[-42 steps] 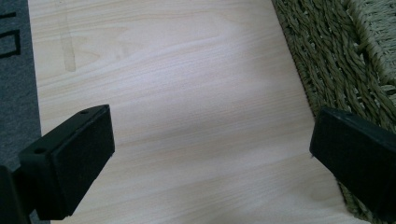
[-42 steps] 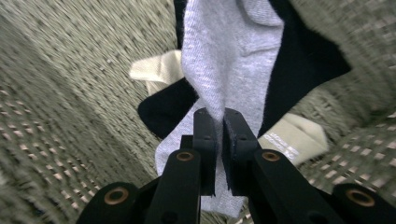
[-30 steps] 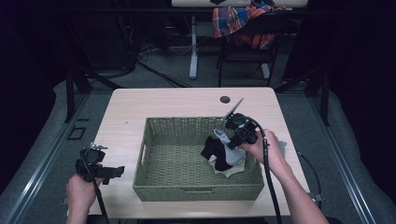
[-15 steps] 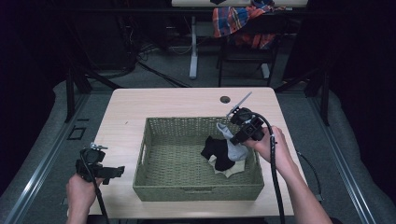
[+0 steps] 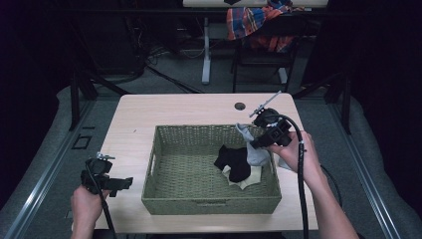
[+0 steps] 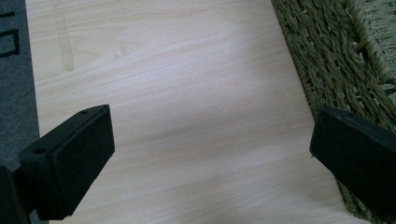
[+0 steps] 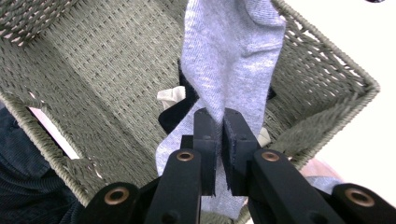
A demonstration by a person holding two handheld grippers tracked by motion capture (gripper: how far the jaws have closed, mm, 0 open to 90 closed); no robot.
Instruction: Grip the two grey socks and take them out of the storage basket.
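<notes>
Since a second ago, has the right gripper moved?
Yes. The right gripper, shut on the grey sock, has gone up the high view toward the basket's far right corner, lifting the sock off the black one.

Black two-jaw tongs (image 7: 217, 140) w/ brass-coloured pivot screws, flat rectangular pads, black cable, bare forearms

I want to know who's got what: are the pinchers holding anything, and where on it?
The right gripper pinches the grey sock partway along its length, above the basket. The left gripper is open, holding nothing.
</notes>
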